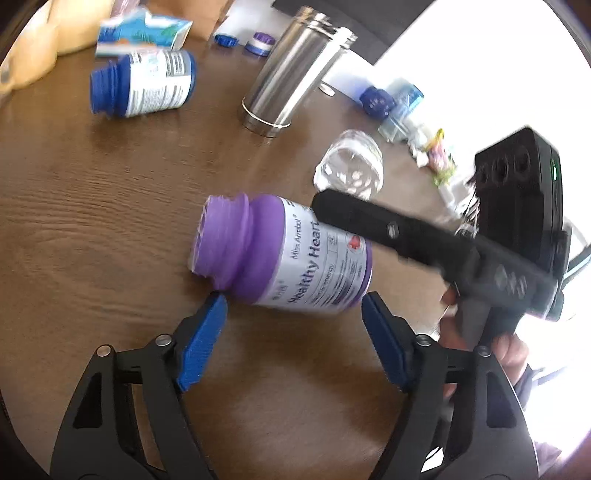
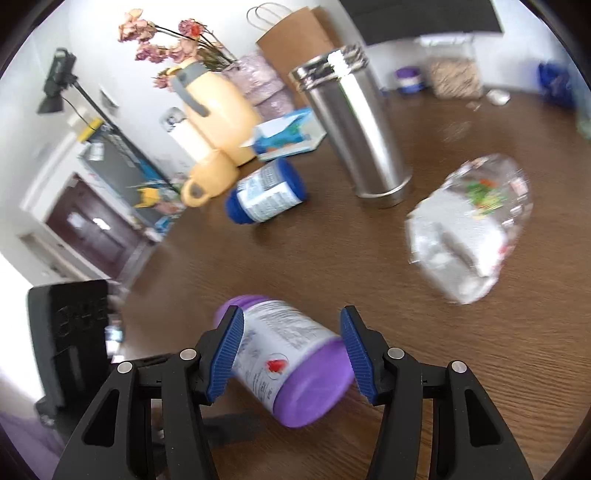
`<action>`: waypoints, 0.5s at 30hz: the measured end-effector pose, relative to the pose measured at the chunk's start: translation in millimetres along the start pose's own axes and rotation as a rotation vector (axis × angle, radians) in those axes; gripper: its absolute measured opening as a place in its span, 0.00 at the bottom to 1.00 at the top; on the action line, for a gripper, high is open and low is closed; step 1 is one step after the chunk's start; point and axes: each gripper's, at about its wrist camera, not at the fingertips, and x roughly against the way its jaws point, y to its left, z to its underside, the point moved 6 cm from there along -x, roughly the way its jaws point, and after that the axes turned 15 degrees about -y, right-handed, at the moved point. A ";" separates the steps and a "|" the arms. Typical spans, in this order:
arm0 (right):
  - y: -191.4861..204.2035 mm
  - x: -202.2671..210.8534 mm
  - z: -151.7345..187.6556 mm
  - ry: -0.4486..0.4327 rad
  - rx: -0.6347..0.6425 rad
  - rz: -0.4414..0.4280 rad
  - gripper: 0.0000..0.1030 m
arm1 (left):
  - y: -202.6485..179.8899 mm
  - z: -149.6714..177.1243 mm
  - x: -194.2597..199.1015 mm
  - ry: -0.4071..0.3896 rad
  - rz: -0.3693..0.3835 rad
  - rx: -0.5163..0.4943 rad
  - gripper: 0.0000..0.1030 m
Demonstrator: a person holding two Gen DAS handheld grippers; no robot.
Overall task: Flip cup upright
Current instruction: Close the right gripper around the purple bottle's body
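Note:
A clear glass cup (image 1: 349,168) lies on its side on the brown table (image 1: 110,206); in the right wrist view the cup (image 2: 476,225) lies at the right. A purple pill bottle (image 1: 284,254) without a cap lies on its side. My left gripper (image 1: 293,332) is open just in front of it, not touching. My right gripper (image 2: 291,350) is open with the purple bottle (image 2: 291,362) between its blue pads (image 2: 225,354); whether the pads touch it I cannot tell. The right gripper's black body (image 1: 443,251) crosses the left wrist view.
A steel tumbler (image 1: 295,70) stands upright at the back. A blue pill bottle (image 1: 144,83) lies on its side at the left. A yellow jug (image 2: 218,107) and yellow mug (image 2: 210,177), a small carton (image 2: 288,134), loose caps (image 1: 260,44) and a paper bag (image 2: 295,33) stand behind.

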 end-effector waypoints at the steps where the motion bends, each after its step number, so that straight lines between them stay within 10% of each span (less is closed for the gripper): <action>1: -0.7 -1.3 1.2 0.005 -0.029 -0.037 0.57 | 0.7 -0.8 -1.5 -0.004 0.012 0.023 0.69; 15: -31.7 62.5 32.6 -0.045 -0.309 -0.062 0.56 | -44.8 23.9 -30.5 0.128 0.100 -0.070 0.77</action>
